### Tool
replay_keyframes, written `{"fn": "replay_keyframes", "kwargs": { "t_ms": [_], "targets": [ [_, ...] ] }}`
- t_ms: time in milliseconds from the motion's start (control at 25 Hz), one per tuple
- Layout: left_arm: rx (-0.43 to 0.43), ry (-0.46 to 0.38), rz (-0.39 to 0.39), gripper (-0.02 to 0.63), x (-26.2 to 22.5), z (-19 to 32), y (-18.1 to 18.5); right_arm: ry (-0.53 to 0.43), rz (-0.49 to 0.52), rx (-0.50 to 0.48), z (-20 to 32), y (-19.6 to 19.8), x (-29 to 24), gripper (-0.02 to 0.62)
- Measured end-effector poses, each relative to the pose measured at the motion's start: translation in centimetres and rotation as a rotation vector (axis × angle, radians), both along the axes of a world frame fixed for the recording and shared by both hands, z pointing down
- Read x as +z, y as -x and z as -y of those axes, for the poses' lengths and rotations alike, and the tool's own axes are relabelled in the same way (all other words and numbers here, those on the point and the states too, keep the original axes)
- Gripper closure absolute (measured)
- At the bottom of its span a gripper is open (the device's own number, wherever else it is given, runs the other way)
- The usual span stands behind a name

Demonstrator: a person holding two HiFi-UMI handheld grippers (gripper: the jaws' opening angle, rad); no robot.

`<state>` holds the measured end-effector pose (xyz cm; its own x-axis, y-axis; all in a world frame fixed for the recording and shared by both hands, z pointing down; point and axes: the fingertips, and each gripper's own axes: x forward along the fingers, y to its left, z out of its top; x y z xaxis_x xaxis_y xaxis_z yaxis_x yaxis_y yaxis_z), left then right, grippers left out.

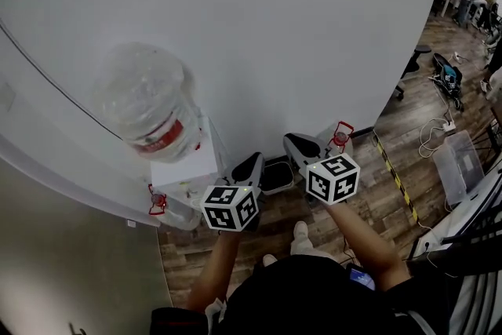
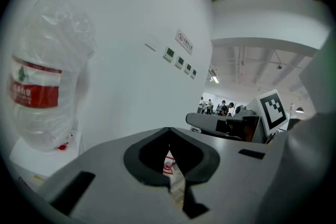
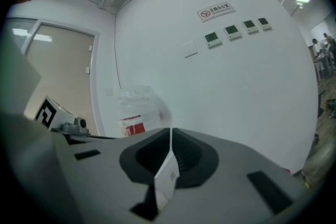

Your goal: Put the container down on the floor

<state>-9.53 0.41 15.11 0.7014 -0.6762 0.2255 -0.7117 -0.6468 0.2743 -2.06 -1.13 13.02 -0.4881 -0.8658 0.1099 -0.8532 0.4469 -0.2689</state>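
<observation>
**Two tools shut, containers standing on the floor**

Both tools are closed and empty. We see the left tool (image 2: 169,130) with its jaws meeting at the tips. Only a thin slit is left lower down, through which a scrap of wooden floor and something red shows. The right tool (image 3: 171,129) has its jaws pressed together the same way, with nothing between them. From the head view we hold them side by side, marker cubes (image 1: 230,207) toward us, jaws pointing at the white wall (image 1: 314,51).

Just beyond the right tool a clear container (image 1: 336,140) with a red handle stands on the floor (image 1: 376,200) against the wall. A second clear container (image 1: 179,214) stands left of the left tool, at the foot of a white dispenser (image 1: 188,165). A large plastic-wrapped bottle (image 1: 149,102) sits neck-down on top of the dispenser.
</observation>
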Motion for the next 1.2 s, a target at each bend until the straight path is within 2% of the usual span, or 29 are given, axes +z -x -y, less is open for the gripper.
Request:
{"fn": "replay_keyframes", "kwargs": {
  "t_ms": [200, 520, 1200],
  "targets": [
    [0.03, -0.004, -0.007, 0.592, 0.0, -2.5, 1.1, -0.014, -0.066, 0.025, -2.8, 1.6, 0.1, 0.559],
    [0.035, -0.019, -0.029, 0.592, -0.4, -3.8, 1.5, -0.025, -0.075, 0.021, -4.2, 2.1, -0.3, 0.559],
    [-0.023, -0.102, -0.045, 0.592, -3.6, -4.0, -3.1, -0.06, -0.079, -0.003, -5.1, -2.6, -2.6, 0.566]
  ]
}}
